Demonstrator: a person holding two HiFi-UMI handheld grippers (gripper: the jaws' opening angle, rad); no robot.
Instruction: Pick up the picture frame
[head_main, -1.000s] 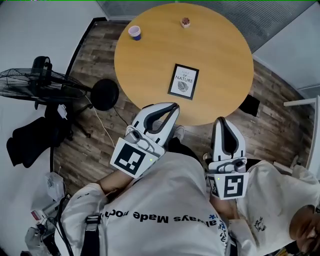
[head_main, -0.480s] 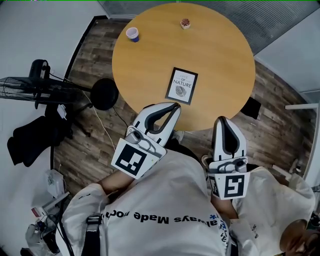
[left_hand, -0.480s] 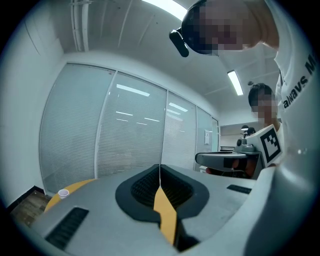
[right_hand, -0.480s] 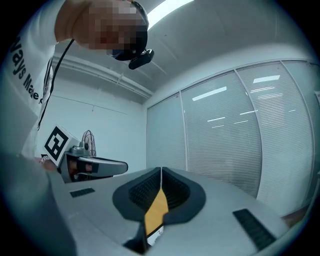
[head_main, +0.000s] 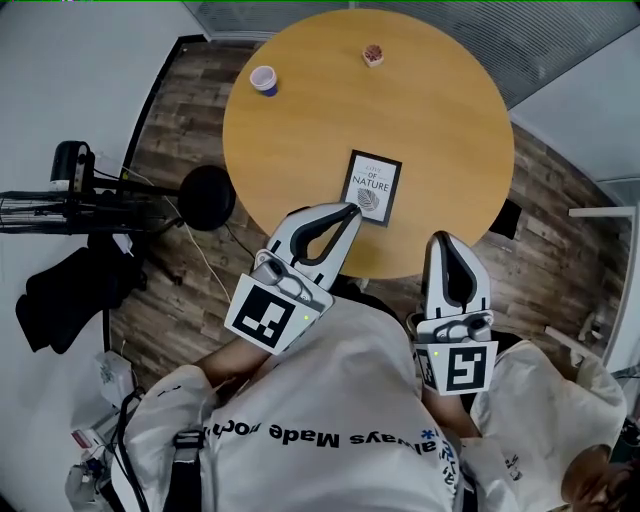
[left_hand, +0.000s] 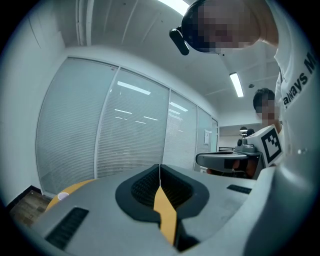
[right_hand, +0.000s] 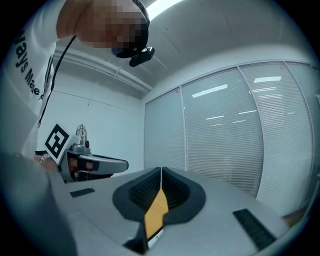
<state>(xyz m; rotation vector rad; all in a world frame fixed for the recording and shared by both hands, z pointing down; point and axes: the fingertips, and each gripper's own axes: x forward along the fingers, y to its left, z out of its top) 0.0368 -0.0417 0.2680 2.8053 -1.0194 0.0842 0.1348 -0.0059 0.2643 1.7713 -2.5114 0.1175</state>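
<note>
While the person's two grippers sit at almost the same spots in the lower half of the head view as a second ago, everything around them has slid. At the far left the fan (head_main: 60, 200) has swung to show more edge-on and sits lower. The paper cup (head_main: 263, 78) at the upper left of the round table (head_main: 300, 140) has dropped slightly down the frame.

The left gripper (head_main: 347, 211), just left of centre, has its jaws together with nothing between them. Its own view shows the two pads meeting at the tip, with only a sliver of orange tabletop behind. Its tip now overlaps the near table edge.

The picture frame (head_main: 372, 187) lies flat on the near part of the table, just right of centre. It has moved down the frame towards that tip and now shows just beside it, though not touching. I judge that the person has closed in on the table, so the reach has shortened.

The small pot (head_main: 372, 53) stands at the top edge of the table, well apart from the frame. The right gripper (head_main: 446, 239), in the lower right, is also closed on nothing and hangs off the near edge of the table.

The pick has not started. Whichever gripper takes the frame will have to spread its jaws first.
</note>
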